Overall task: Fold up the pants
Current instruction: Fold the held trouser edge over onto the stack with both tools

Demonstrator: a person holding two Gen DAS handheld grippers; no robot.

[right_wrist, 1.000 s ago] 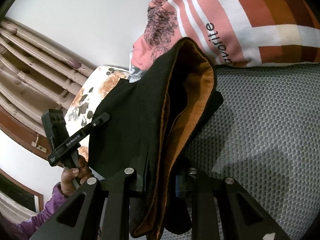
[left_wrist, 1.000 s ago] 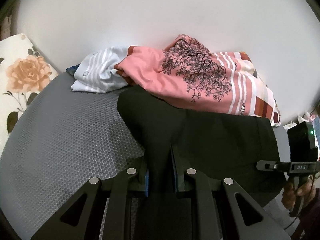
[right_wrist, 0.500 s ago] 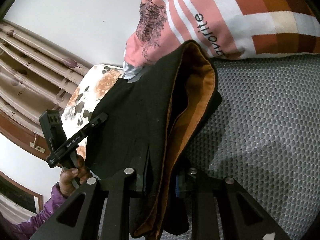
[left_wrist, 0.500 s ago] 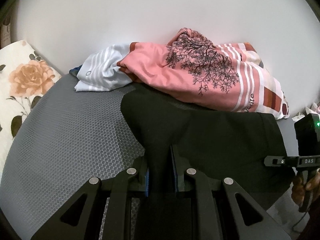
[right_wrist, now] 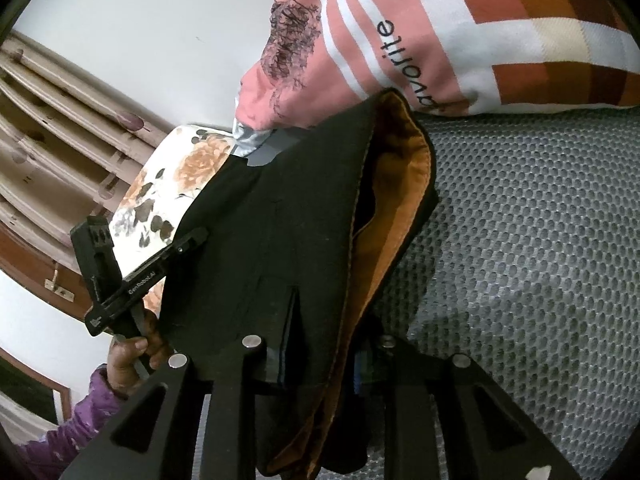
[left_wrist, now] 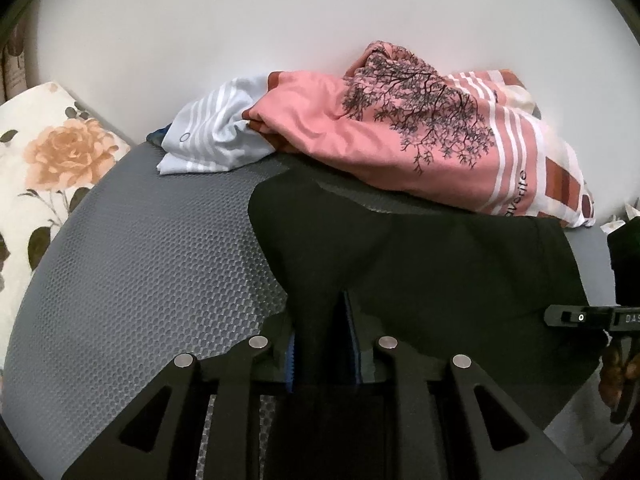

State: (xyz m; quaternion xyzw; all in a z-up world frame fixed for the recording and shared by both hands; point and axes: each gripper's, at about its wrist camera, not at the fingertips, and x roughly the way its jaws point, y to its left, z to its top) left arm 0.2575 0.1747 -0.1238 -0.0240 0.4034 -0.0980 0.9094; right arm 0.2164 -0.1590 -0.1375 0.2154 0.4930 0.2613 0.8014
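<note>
The black pants [left_wrist: 440, 264] are stretched between my two grippers above the grey honeycomb mat [left_wrist: 140, 280]. My left gripper [left_wrist: 320, 344] is shut on one black edge of them. In the right wrist view my right gripper [right_wrist: 320, 356] is shut on the waistband end of the pants [right_wrist: 280, 240], where the orange lining [right_wrist: 396, 184] shows. The far edge of the pants lies close against the pink printed shirt [left_wrist: 420, 132]. The right gripper's body [left_wrist: 592, 316] shows at the right edge of the left wrist view, and the left one [right_wrist: 136, 276] shows in the right wrist view.
A pile of clothes lies at the back against the white wall: the pink shirt [right_wrist: 360, 40] and a white striped garment [left_wrist: 216, 136]. A floral pillow [left_wrist: 44, 168] sits at the left. The grey mat [right_wrist: 540, 260] extends to the right of the pants.
Both grippers have pulled the pants back towards me, away from the clothes pile. A strip of grey mat now shows between the pants' far edge and the pink shirt.
</note>
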